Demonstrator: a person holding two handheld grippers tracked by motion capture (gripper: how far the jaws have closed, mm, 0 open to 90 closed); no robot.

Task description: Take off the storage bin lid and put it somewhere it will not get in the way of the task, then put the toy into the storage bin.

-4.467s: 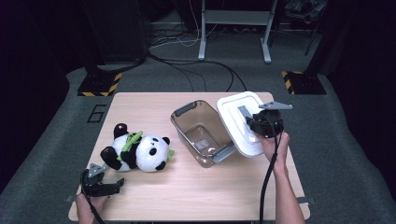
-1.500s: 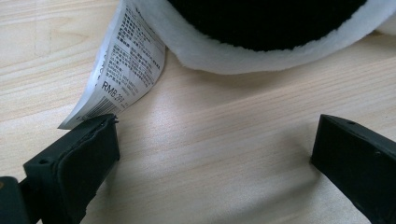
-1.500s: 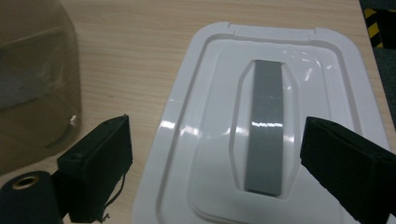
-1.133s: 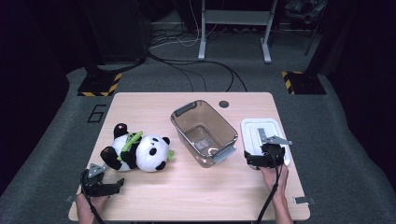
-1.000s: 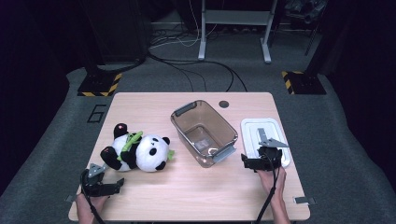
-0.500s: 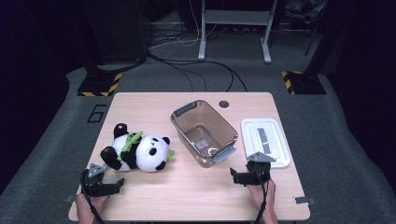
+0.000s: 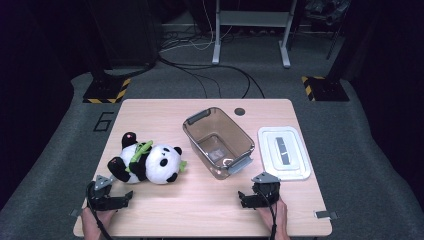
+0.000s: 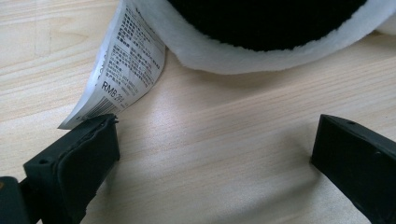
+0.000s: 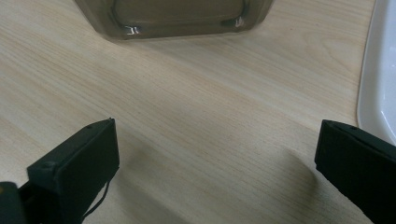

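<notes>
A black and white panda plush with green trim lies on its side at the table's left. Just in front of it my left gripper rests open near the front edge. In the left gripper view the plush and its printed label lie just beyond the open, empty gripper. A clear plastic bin stands empty at mid-table, and its white lid lies flat to its right. My right gripper sits open in front of the bin, with the bin ahead and the lid at right.
Bare wood of the table spans between the two grippers along the front edge. A small dark round disc sits near the far edge. Cables and stand legs cover the floor beyond the table.
The right gripper set the white lid down on the table right of the bin, let go, and drew back left toward the front edge. The left gripper and panda stayed still.
</notes>
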